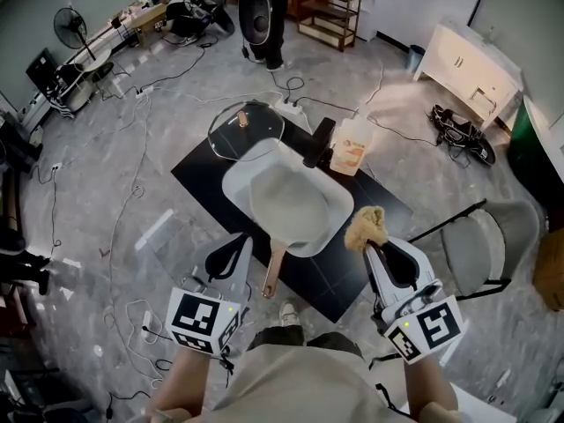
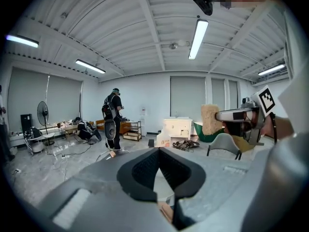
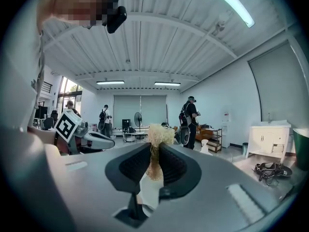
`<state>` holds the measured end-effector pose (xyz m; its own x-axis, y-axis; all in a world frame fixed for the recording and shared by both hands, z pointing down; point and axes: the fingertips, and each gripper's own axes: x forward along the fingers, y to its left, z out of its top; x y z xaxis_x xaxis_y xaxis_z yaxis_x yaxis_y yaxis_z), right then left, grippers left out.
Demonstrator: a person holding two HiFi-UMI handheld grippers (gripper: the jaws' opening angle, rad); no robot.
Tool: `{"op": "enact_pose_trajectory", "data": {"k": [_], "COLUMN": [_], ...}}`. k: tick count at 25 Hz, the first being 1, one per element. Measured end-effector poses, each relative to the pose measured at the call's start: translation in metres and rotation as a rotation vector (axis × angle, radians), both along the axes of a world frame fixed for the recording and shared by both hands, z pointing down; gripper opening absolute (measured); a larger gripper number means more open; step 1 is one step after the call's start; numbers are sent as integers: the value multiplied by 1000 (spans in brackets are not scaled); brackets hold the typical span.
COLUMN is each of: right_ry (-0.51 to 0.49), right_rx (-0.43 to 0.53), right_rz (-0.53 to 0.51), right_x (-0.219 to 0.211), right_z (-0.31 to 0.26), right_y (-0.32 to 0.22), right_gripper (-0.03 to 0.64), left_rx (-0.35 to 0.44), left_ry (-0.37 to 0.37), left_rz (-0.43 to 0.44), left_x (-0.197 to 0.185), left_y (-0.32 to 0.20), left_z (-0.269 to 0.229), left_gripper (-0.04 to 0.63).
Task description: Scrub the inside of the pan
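Head view: the pan (image 1: 291, 205) is over the near edge of the black table (image 1: 201, 173), its wooden handle (image 1: 273, 273) just beside the left gripper (image 1: 242, 243).

Left gripper view: the jaws are pressed together at the tips.

Right gripper view: the right gripper (image 3: 154, 151) pinches a sponge (image 3: 157, 134).

The left gripper (image 1: 246, 239) sits at the lower left of the head view and angles up and to the right. Its marker cube (image 1: 203, 320) is nearest the body. In the left gripper view its jaws are closed together with nothing between the pads. The right gripper (image 1: 368, 248) sits at the lower right, roughly level with the left, and leans slightly left. Its jaws are clamped on a tan fibrous sponge (image 1: 366, 226). Both forearms (image 1: 430, 384) enter from the bottom edge.
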<state>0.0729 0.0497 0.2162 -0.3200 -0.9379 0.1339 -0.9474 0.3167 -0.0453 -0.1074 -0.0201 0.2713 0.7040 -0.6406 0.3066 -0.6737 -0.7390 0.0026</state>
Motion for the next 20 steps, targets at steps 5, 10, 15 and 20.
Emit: {"op": "enact_pose_trajectory", "data": {"k": [5, 10, 15, 20], "right_ry": [2, 14, 36, 7], "right_rx": [-10, -18, -23, -38], "right_rz": [-8, -54, -151, -268], "right_x": [3, 10, 19, 32], "right_z": [4, 3, 12, 22], "right_y": [-32, -51, -70, -91], "right_gripper": [58, 58, 58, 58], "left_rx": [-20, -33, -102, -110], "left_ry": [-2, -16, 24, -26], "left_rz": [-14, -48, -106, -212], "left_x": [-1, 6, 13, 18], "left_y": [-22, -31, -33, -36], "left_z": [7, 9, 15, 14], "left_gripper": [2, 2, 2, 3]}}
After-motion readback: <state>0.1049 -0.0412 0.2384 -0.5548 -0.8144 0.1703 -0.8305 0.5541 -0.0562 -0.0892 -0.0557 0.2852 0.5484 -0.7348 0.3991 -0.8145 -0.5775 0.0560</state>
